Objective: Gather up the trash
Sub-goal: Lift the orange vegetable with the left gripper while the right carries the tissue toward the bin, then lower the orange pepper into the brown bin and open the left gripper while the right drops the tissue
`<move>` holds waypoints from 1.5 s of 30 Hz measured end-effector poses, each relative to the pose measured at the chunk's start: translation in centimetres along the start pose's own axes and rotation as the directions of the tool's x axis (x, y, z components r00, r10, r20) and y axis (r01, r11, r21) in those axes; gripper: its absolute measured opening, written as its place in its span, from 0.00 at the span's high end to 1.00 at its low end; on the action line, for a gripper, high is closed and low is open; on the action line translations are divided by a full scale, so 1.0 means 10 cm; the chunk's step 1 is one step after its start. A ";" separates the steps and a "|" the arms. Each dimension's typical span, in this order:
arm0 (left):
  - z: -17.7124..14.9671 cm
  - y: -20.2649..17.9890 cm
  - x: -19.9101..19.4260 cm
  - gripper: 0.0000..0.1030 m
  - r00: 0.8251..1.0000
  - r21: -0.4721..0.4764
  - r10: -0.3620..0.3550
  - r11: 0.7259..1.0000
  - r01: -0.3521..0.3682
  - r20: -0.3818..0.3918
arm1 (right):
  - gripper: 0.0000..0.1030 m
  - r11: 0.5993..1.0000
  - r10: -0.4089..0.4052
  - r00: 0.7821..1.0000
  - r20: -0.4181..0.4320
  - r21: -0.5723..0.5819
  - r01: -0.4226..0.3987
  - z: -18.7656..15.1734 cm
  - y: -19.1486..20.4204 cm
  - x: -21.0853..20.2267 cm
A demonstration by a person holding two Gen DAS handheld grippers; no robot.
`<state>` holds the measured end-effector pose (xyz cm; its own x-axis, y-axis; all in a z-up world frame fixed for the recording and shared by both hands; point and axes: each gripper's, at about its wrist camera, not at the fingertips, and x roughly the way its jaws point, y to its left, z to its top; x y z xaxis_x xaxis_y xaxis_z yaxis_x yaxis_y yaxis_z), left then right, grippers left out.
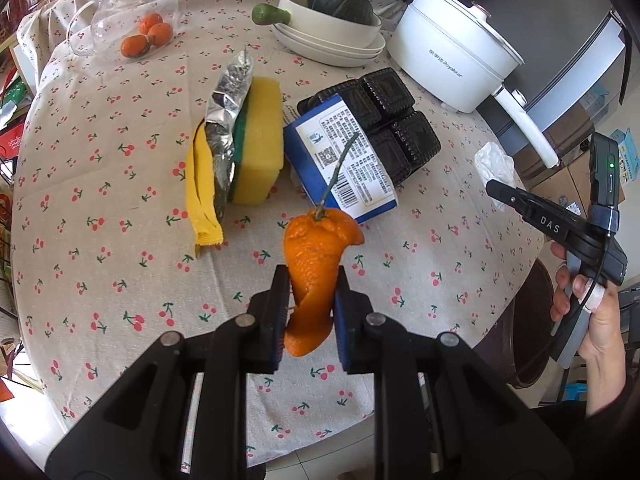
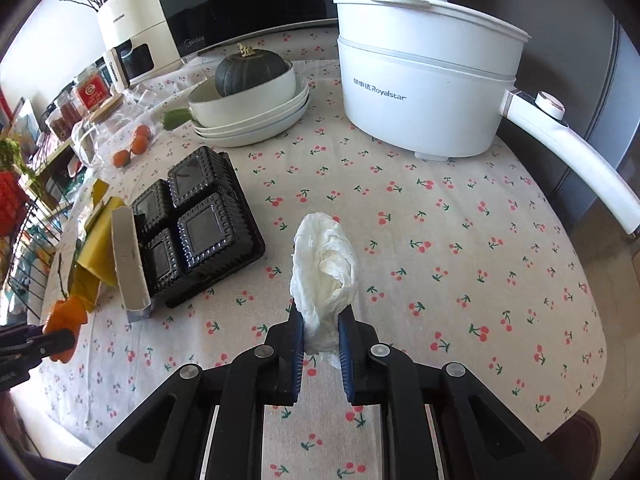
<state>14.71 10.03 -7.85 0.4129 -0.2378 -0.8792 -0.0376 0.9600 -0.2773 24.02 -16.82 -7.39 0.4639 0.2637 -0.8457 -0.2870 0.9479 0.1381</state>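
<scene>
My left gripper is shut on an orange peel with a green stem and holds it above the cherry-print tablecloth. My right gripper is shut on a crumpled white tissue and holds it above the cloth. The tissue and the right gripper also show in the left wrist view at the right edge. The peel shows at the left edge of the right wrist view. A blue-and-white box, a black plastic tray and a silver foil wrapper lie on the table.
A yellow sponge and yellow cloth lie beside the wrapper. A white electric pot stands at the back right. Stacked white dishes hold a dark squash. A glass jar and small oranges sit far left.
</scene>
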 end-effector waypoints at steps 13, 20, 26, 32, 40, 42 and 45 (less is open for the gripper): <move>-0.10 -0.53 -0.04 0.79 0.996 0.071 -0.087 0.994 0.086 0.003 | 0.85 0.999 -0.004 0.999 0.046 0.043 0.002 -0.42 -0.33 -0.79; -0.17 -1.06 0.00 0.79 0.990 0.169 -0.140 0.976 0.140 -0.014 | 0.85 0.987 -0.086 0.996 0.021 0.138 0.082 -0.85 -0.87 -1.08; -0.27 -1.57 0.13 0.79 0.981 0.250 -0.186 0.949 0.192 -0.050 | 0.85 0.964 -0.155 0.988 -0.009 0.216 0.153 -1.36 -1.33 -1.36; -0.42 -2.04 0.27 0.79 0.971 0.321 -0.220 0.917 0.238 -0.093 | 0.85 0.939 -0.193 0.981 -0.036 0.282 0.195 -1.86 -1.65 -1.57; -0.66 -2.57 0.46 0.79 0.961 0.424 -0.237 0.862 0.277 -0.145 | 0.85 0.909 -0.220 0.974 -0.053 0.352 0.224 -2.25 -1.88 -1.75; -0.71 -2.69 0.51 0.79 0.958 0.445 -0.243 0.848 0.287 -0.154 | 0.85 0.904 -0.224 0.973 -0.059 0.360 0.230 -2.30 -1.91 -1.77; -0.77 -2.87 0.59 0.79 0.953 0.476 -0.253 0.825 0.303 -0.168 | 0.84 0.897 -0.227 0.972 -0.069 0.375 0.236 -2.35 -1.96 -1.78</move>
<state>11.18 -20.11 -8.08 0.2500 -0.4944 -0.8325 0.5274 0.7906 -0.3112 1.68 -44.33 -7.15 0.4582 0.0291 -0.8884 0.1662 0.9790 0.1178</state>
